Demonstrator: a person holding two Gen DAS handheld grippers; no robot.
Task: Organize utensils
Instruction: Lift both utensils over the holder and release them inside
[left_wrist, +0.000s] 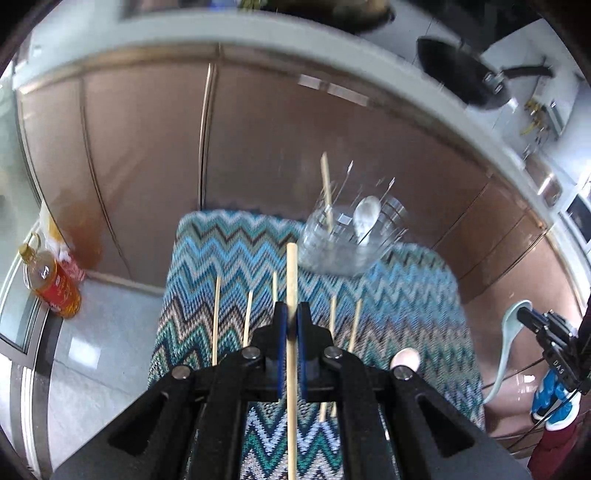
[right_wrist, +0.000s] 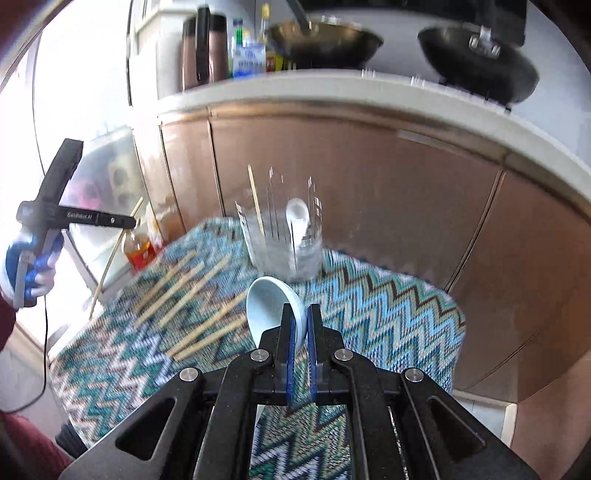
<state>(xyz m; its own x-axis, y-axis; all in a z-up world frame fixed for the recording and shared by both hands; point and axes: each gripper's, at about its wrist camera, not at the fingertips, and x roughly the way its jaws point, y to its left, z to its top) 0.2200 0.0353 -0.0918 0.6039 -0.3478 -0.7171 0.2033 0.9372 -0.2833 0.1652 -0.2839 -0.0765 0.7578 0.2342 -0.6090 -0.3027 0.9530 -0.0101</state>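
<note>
a cloth (right_wrist: 388, 314) covers the table, and a clear holder (right_wrist: 282, 243) stands on its far edge in front of the cabinet doors (right_wrist: 332, 166). a chopstick (right_wrist: 255, 199) and a spoon (right_wrist: 297, 218) stand inside the holder, while loose chopsticks (right_wrist: 192, 291) lie on the cloth nearer and to its left. a bottle (left_wrist: 50, 280) stands on the floor left of the table, and pans (right_wrist: 476, 70) sit on the counter above the cabinets.

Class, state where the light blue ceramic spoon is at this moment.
The light blue spoon is clamped in the right gripper, bowl forward above the zigzag mat, just short of the clear holder.
</note>
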